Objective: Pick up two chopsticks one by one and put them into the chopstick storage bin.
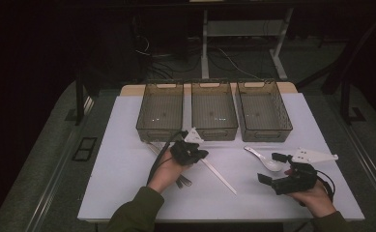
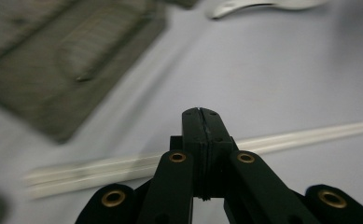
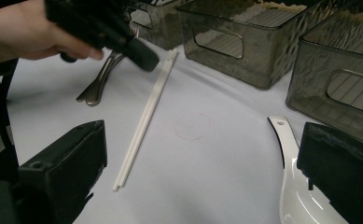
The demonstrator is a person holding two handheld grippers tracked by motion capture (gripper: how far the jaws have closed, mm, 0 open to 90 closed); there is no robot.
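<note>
My left gripper (image 1: pixel 201 154) is shut with nothing between its jaws and hovers just in front of the left and middle bins. In its own view the closed tips (image 2: pixel 201 113) sit over a pair of white chopsticks (image 2: pixel 305 135) lying on the white table. These chopsticks (image 1: pixel 218 175) run diagonally across the table's middle. My right gripper (image 1: pixel 271 168) stands open at the right front, beside a white ceramic spoon (image 1: pixel 266 158). In its own view the right gripper (image 3: pixel 202 140) frames the table, with the spoon (image 3: pixel 289 186) by its right jaw and the left gripper (image 3: pixel 139 51) farther off.
Three grey see-through bins (image 1: pixel 213 110) stand in a row at the back. Metal cutlery (image 3: pixel 97 84) lies near the left hand, beside the chopsticks (image 3: pixel 144 119). A faint red ring (image 3: pixel 192 126) marks the table. The table's front edge (image 1: pixel 214 217) is close to both forearms.
</note>
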